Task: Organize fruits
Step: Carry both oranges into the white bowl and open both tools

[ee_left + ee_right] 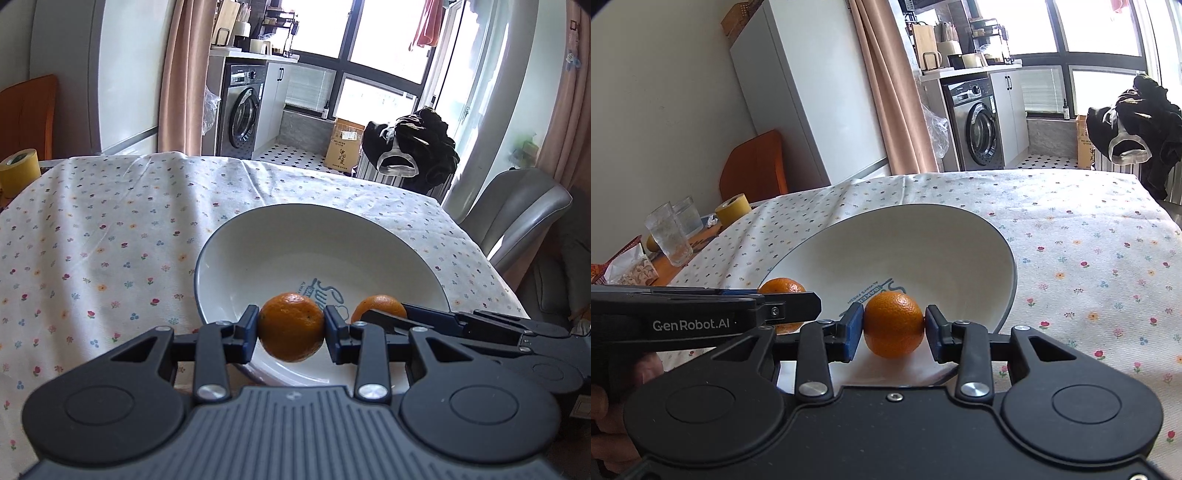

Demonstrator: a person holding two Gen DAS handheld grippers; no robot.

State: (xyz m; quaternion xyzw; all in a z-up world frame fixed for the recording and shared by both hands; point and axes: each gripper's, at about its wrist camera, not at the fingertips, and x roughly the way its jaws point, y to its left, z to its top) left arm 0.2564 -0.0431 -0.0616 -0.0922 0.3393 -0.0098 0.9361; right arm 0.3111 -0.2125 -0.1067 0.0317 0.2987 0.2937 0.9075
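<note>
Clamping one orange (291, 326) each, both claws hover over the bowl (258, 236).

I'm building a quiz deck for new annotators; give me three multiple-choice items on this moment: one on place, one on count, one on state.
1. Where does the white bowl with a dark rim stand?
A. on the floral tablecloth
B. on a chair
C. on the floor

2. How many round orange fruits are in view?
A. one
B. two
C. four

3. What is the left tool doing?
A. hanging open
B. shut on nothing
C. gripping a fruit

Answers:
1 A, cloth surrounds the bowl.
2 B, the left-held orange fruit and the right-held orange fruit, the latter in the right tool.
3 C, both pads press the fruit.
</note>
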